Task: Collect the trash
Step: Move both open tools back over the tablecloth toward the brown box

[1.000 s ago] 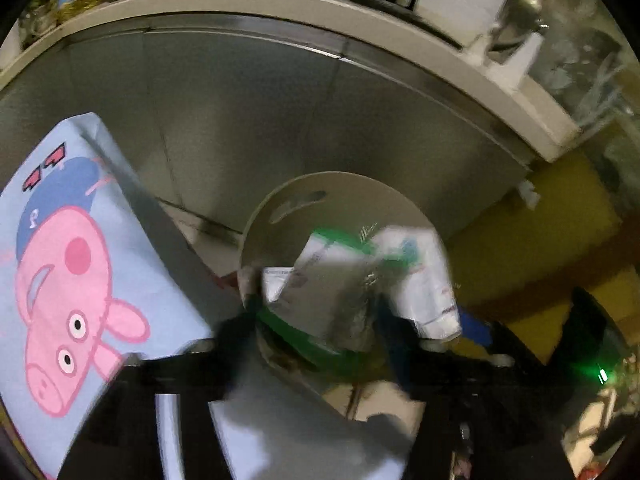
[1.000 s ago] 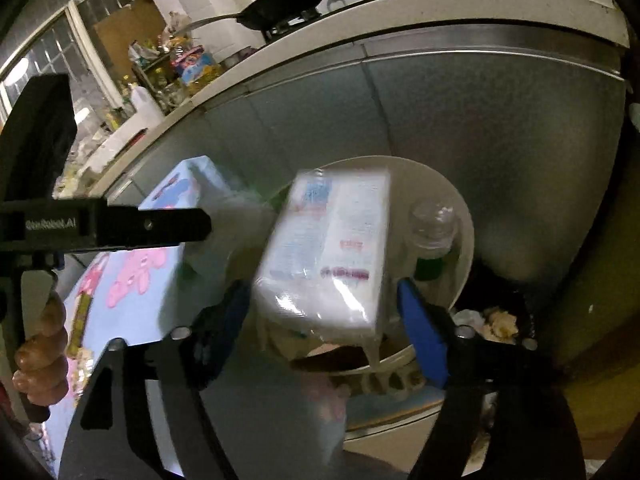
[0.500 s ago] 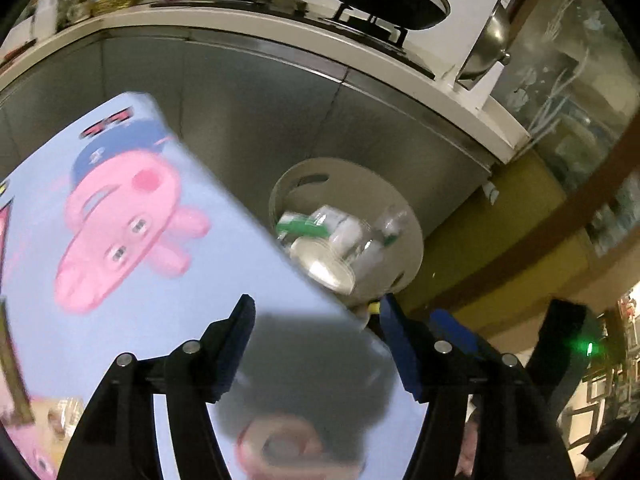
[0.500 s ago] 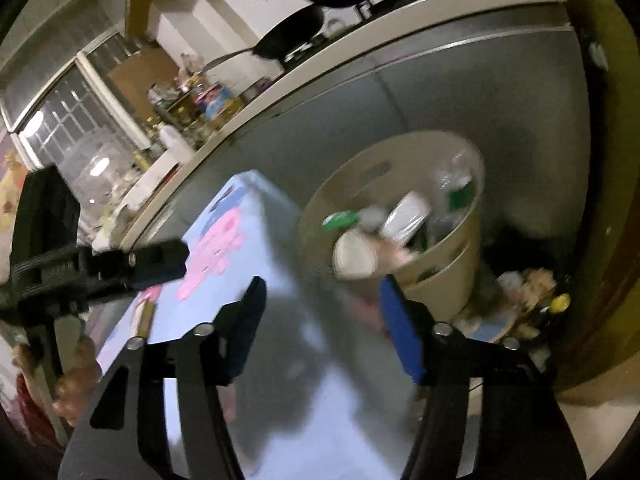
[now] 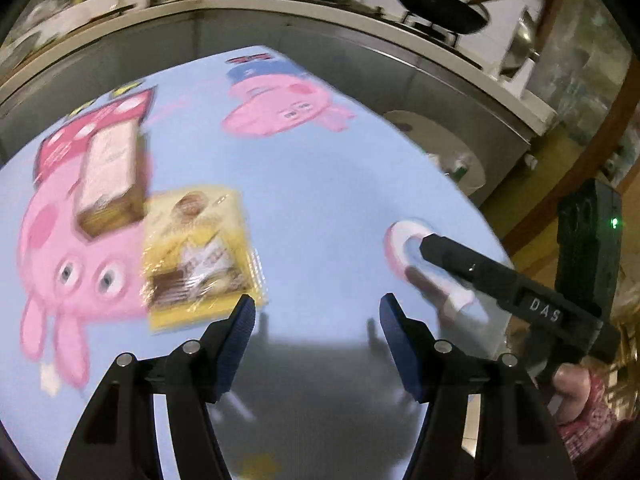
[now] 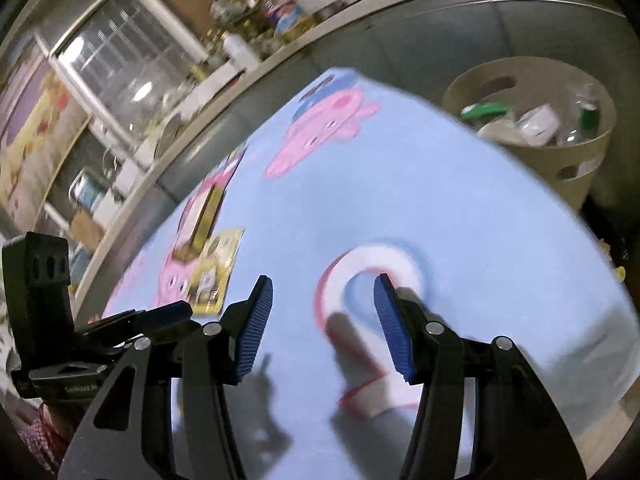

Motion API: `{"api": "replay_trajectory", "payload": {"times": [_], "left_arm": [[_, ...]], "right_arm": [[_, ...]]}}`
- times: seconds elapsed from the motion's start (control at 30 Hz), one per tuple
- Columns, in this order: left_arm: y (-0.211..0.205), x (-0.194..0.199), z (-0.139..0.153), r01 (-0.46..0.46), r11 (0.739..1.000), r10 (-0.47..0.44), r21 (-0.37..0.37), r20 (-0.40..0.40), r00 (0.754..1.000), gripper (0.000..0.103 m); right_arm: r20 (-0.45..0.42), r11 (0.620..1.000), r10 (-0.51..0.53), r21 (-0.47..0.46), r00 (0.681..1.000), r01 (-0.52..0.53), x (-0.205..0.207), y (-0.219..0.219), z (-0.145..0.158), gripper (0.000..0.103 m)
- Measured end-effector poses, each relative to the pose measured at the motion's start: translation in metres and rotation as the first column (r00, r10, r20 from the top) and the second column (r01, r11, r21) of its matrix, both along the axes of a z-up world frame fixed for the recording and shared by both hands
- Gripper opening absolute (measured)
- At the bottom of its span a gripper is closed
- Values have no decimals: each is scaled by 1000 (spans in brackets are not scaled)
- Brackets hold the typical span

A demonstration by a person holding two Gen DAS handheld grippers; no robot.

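Bare blue cloth (image 5: 320, 208) mid-table passable; yellow packet (image 5: 200, 256), brown box (image 5: 108, 176) block left; tape roll (image 6: 372, 280) right

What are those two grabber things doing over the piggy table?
A person is clearing trash with a two-finger grabber in each hand. Both are empty. The right gripper hangs open near a white-and-pink tape roll on the light-blue cartoon-pig tablecloth. The left gripper is open near a yellow crinkly snack packet, which lies beside a brown-and-cream carton. The beige round bin beyond the table already holds bottles and packaging.
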State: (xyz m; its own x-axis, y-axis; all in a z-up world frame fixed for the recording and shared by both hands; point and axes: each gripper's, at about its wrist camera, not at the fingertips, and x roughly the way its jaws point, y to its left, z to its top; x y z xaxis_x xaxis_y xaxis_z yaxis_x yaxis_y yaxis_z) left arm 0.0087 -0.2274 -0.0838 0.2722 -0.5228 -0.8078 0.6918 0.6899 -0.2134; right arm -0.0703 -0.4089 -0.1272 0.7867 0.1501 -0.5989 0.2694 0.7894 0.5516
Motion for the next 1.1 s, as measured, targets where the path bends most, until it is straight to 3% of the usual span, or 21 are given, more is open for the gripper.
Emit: {"api": "replay_trajectory", "payload": {"times": [0.2,0.47,0.77,0.87,1.0,1.1], "left_arm": [[53,5,-4,-161,987,160,23,26,987,65],[102,13,0,-333,942,329,34,97,939,65],[142,16,-17,-448,891,442,74,82,893,65],[154,20,-22,-476,876,471,80,77,879,65],[161,21,-23,-493,866,486,85,88,869,67],[166,22,-25,-500,861,492,90,97,865,68]], "right_arm": [[-45,997,70,-42,996,-72,6,44,-3,52],[-84,987,120,-99,989,-129,9,74,-2,52],[-119,974,102,-190,988,-124,10,96,0,55],[-121,972,92,-207,988,-116,12,100,0,61],[-130,958,64,-270,989,-97,17,108,0,65],[-123,961,49,-266,991,-81,18,108,0,68]]}}
